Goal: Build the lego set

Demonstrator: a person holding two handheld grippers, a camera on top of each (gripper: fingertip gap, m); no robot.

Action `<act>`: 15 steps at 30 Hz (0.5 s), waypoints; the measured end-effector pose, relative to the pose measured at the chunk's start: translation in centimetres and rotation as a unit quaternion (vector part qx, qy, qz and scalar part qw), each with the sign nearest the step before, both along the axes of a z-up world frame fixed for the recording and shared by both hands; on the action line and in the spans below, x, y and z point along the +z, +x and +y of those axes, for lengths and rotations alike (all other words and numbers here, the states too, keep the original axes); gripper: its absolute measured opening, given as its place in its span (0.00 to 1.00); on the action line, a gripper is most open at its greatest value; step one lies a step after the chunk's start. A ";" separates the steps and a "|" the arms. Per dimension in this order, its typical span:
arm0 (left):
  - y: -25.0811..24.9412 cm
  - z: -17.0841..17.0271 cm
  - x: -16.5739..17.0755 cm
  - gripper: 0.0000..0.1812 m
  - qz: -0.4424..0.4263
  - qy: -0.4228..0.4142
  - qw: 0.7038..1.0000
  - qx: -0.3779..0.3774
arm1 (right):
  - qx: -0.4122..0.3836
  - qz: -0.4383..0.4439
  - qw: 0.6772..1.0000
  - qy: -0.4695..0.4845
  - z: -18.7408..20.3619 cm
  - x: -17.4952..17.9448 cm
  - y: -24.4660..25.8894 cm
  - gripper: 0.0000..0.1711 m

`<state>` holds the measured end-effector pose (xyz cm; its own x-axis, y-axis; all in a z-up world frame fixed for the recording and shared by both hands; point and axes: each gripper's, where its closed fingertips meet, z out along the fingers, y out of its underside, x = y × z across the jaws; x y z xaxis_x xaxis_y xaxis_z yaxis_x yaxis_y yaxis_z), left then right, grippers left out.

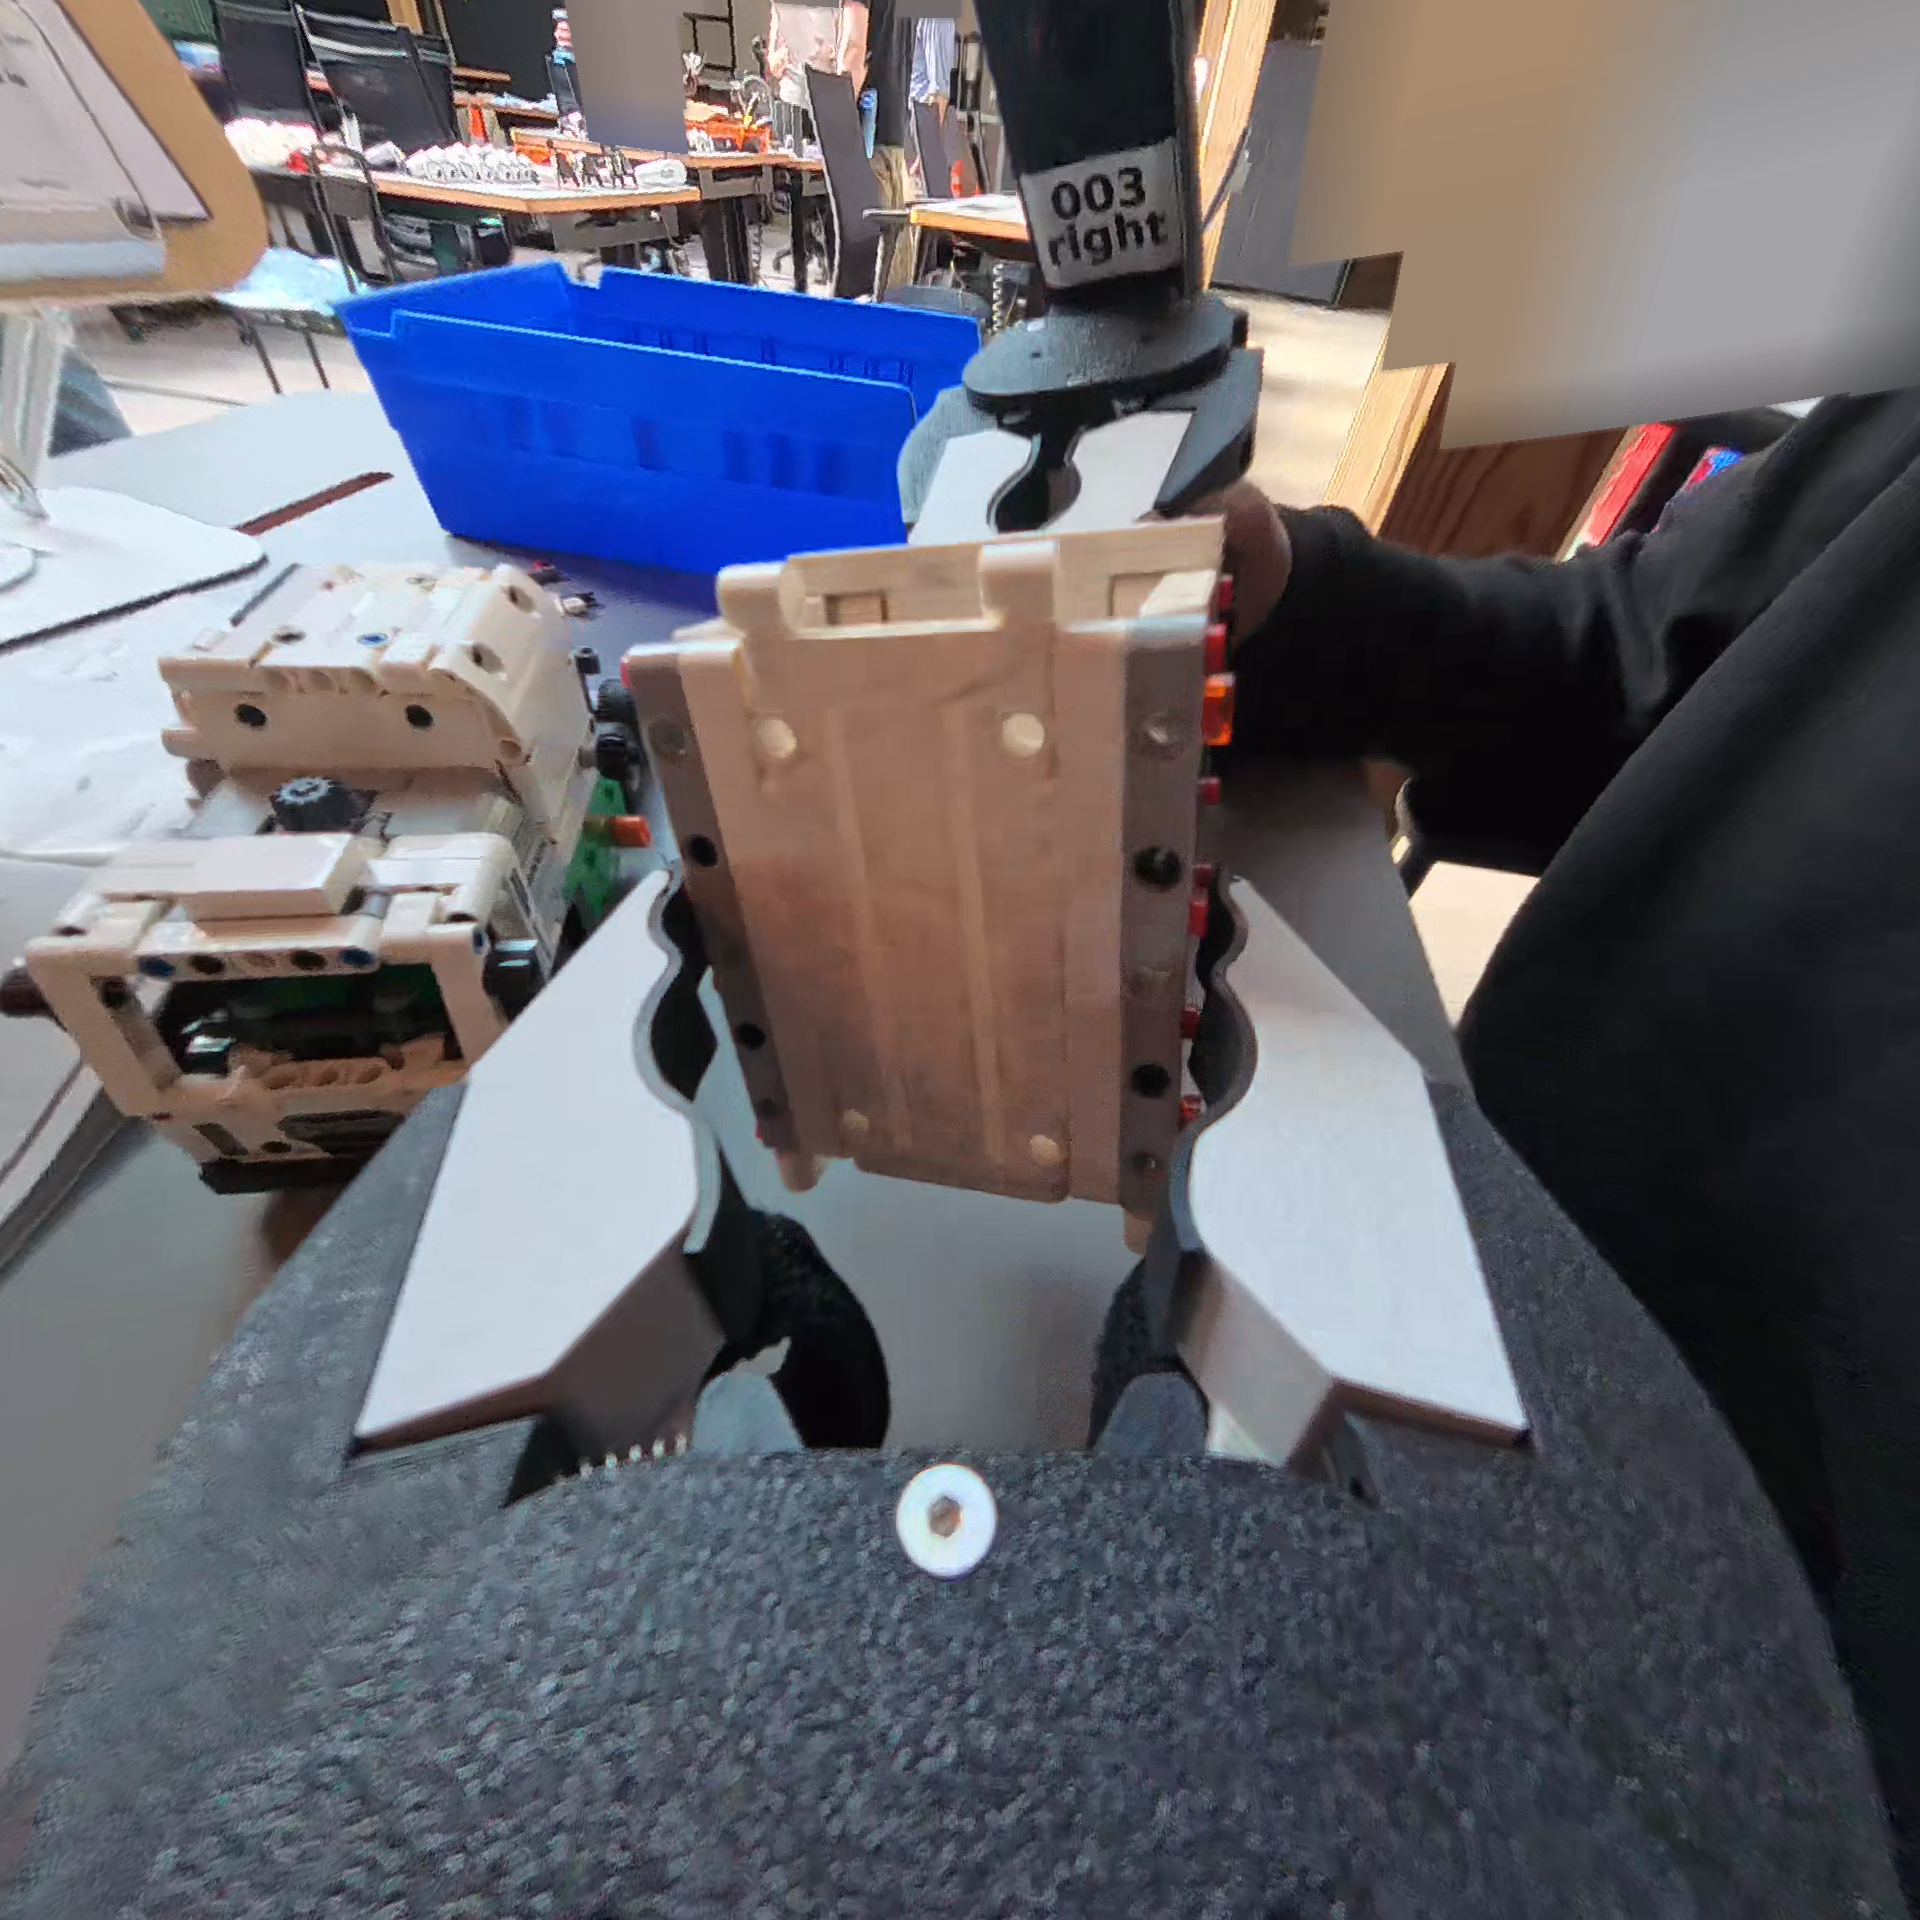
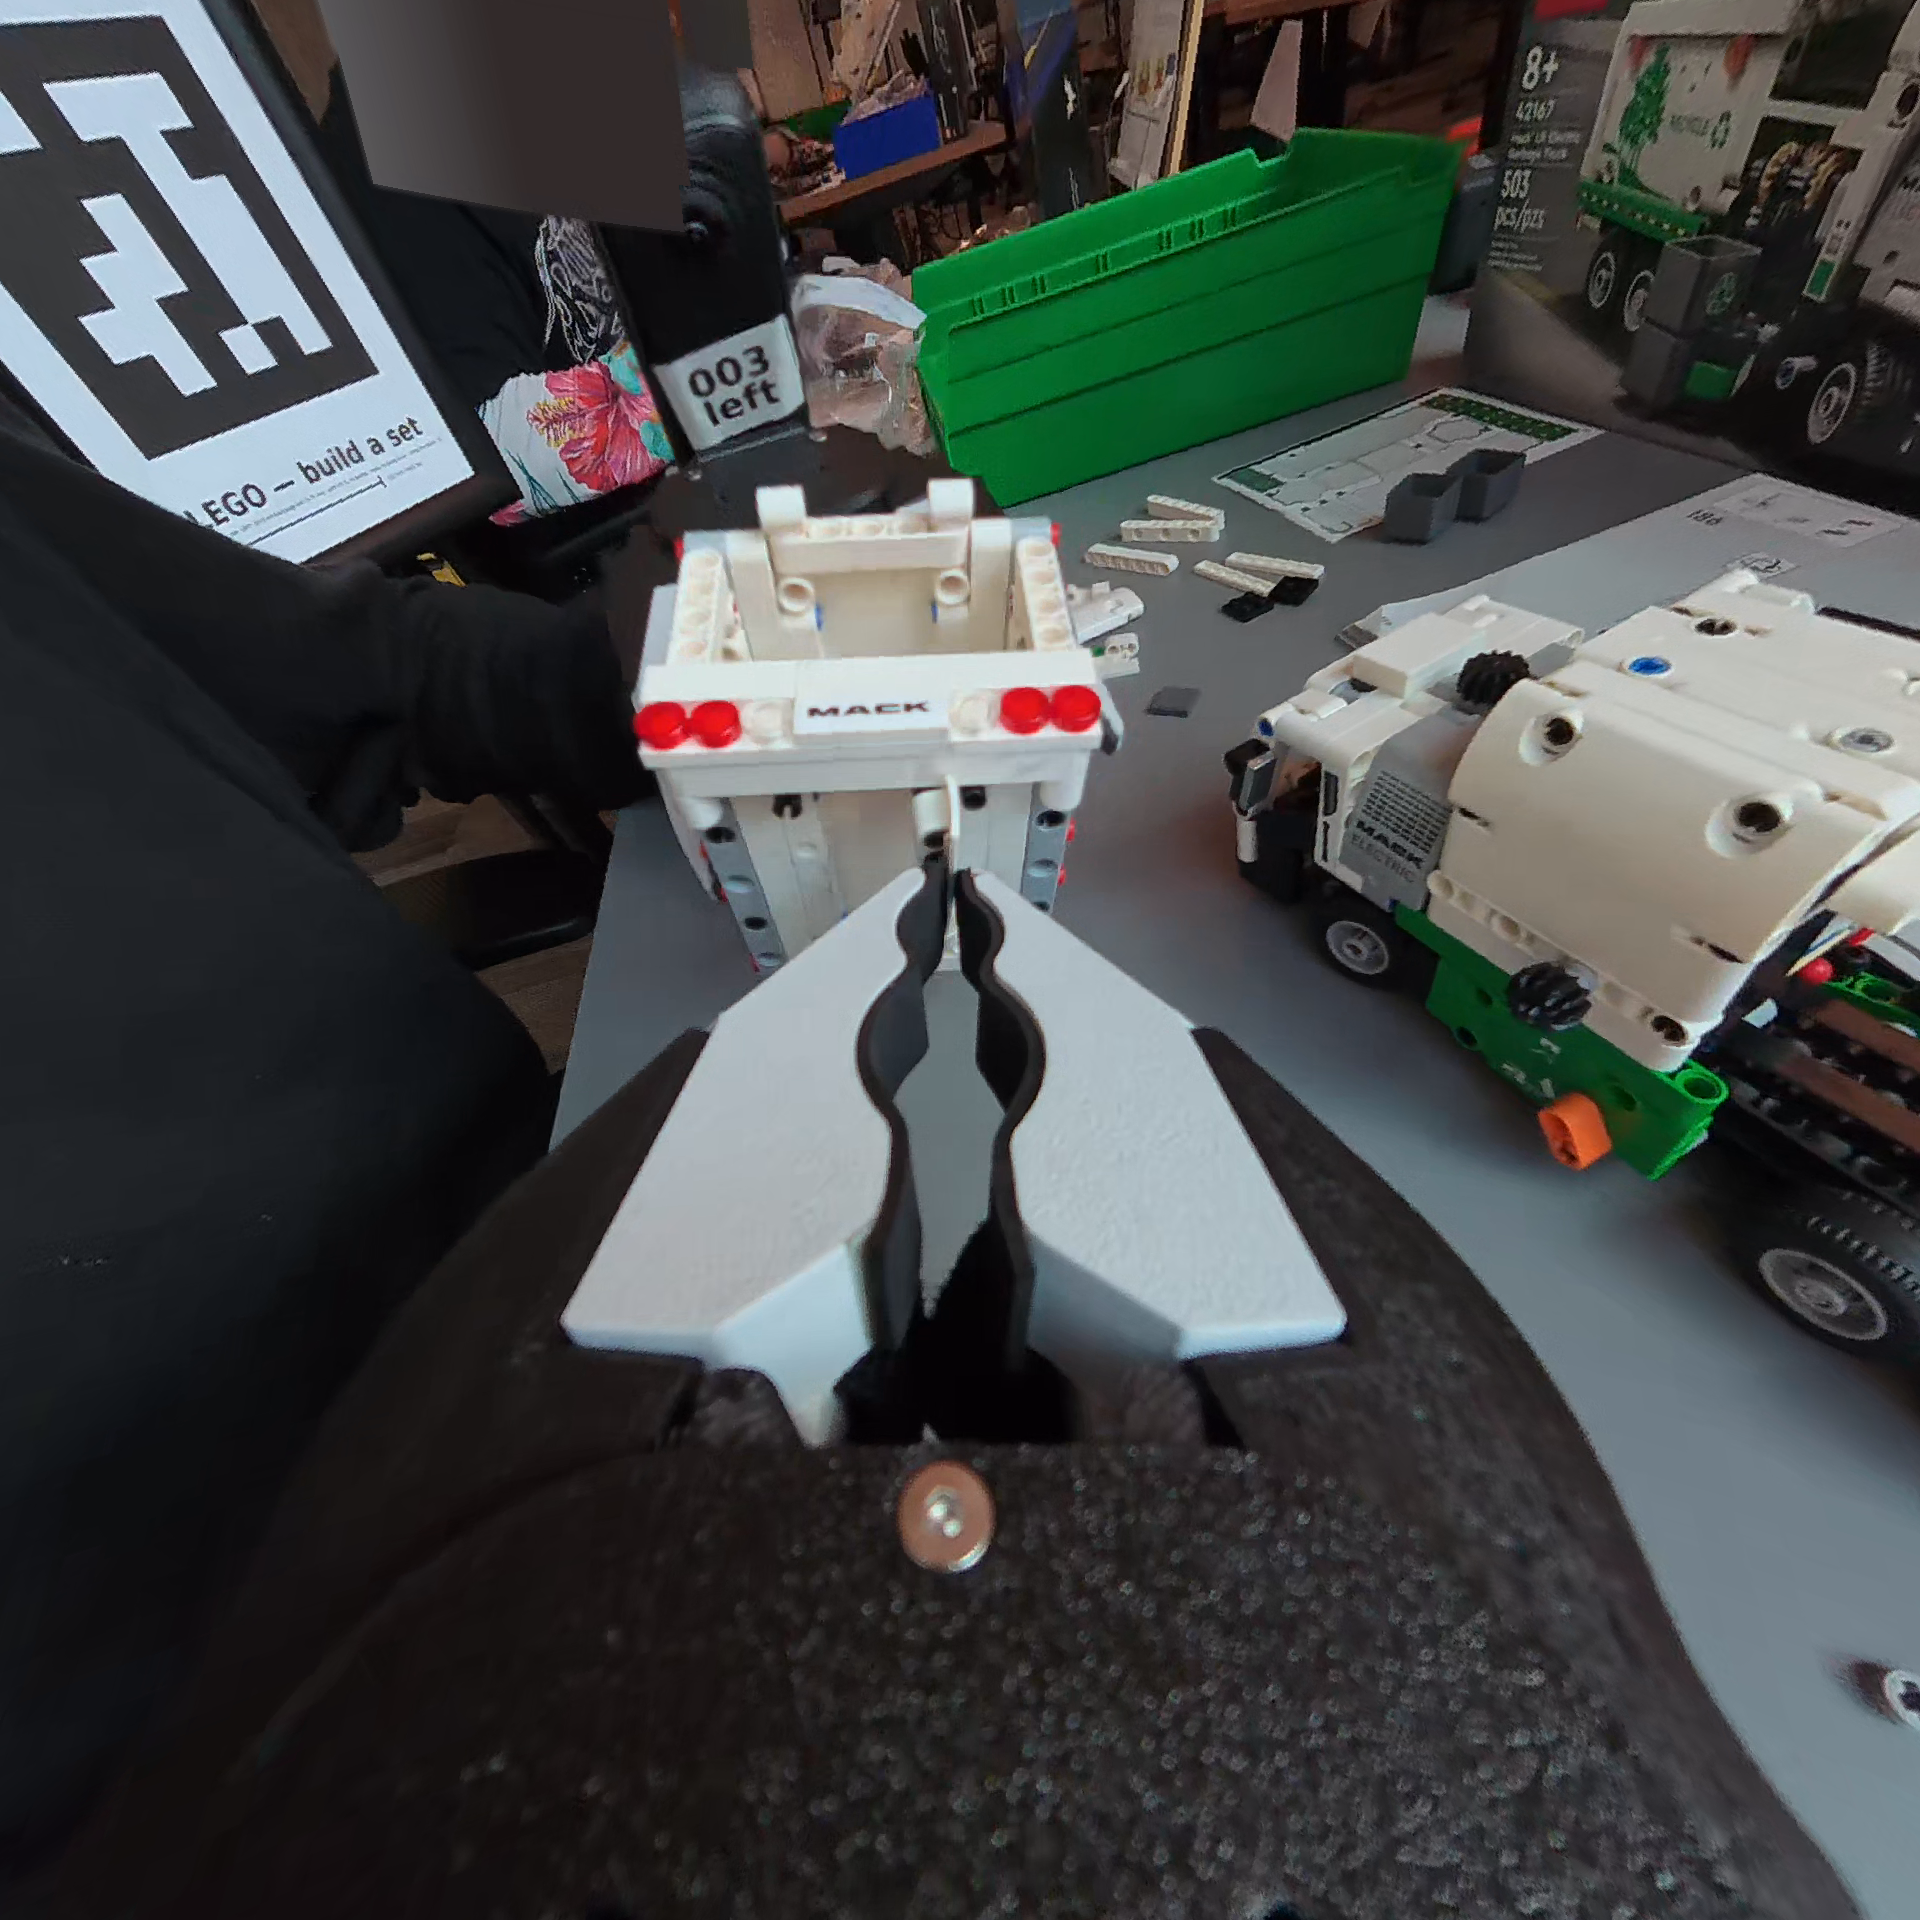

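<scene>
A blue plastic bin [image 1: 644,436] stands on the grey bench [image 1: 312,488], its open side turned toward the camera. Across the bench a green bin [image 2: 1174,343] sits beside a crumpled clear plastic bag [image 2: 862,343]. A large black-and-white marker card [image 2: 177,239] leans at the bench's edge, next to a floral-patterned fabric item [image 2: 582,426], possibly a bag. Behind, rows of long worktables [image 1: 582,192] and dark office chairs [image 1: 384,83] fill a workshop room, where a person [image 1: 894,104] stands.

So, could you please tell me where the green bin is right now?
In the right wrist view, the green bin sits at the table's far side, behind the loose white beams and left of the set's box.
</scene>
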<state>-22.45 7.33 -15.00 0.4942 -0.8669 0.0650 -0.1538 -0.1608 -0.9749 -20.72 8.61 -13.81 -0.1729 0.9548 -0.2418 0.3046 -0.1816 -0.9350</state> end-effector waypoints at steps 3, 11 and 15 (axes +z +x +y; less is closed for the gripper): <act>0.0 -0.2 -0.7 0.51 0.053 0.050 0.997 0.015 | 0.010 -0.015 1.000 0.005 -0.3 -0.9 0.1 0.00; -0.2 -0.9 -3.4 0.50 0.151 0.078 0.985 0.025 | 0.063 -0.029 0.996 0.054 -2.4 -1.7 0.2 0.00; -0.5 -0.9 -5.3 0.50 0.175 0.002 0.984 0.017 | 0.062 -0.060 0.994 0.060 -2.2 -3.1 0.1 0.00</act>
